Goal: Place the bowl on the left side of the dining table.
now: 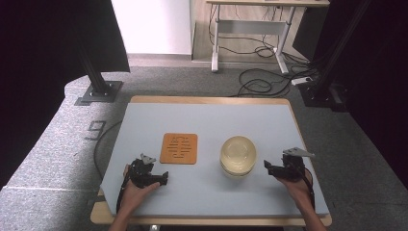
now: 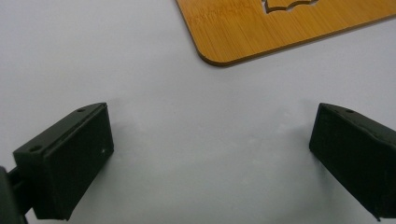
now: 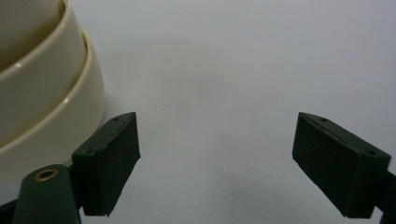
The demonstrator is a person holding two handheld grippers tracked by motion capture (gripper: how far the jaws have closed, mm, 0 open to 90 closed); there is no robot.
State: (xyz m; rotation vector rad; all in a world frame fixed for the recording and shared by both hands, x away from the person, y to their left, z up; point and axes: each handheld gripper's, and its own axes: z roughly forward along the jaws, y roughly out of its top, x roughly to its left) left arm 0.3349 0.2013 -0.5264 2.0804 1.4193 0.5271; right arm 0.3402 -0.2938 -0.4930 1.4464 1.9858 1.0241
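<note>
We find both grippers gaping empty on the desk: left gripper near the bamboo trivet, right gripper beside the stacked cream bowls.

Place: lab or test room
Floor: grey carpet strewn with loose cables
Fittings: black metal stands bolted down, height-adjustable desk behind
Worktop: grey-topped table

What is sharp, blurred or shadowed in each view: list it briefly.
High view: even light on the table, dark corners beyond it, bowls slightly soft. Left gripper view: the wooden trivet shows crisp grain; faint shadows under the left gripper. Right gripper view: the bowls' near wall blurs, with small highlights; the right gripper is sharp.
</note>
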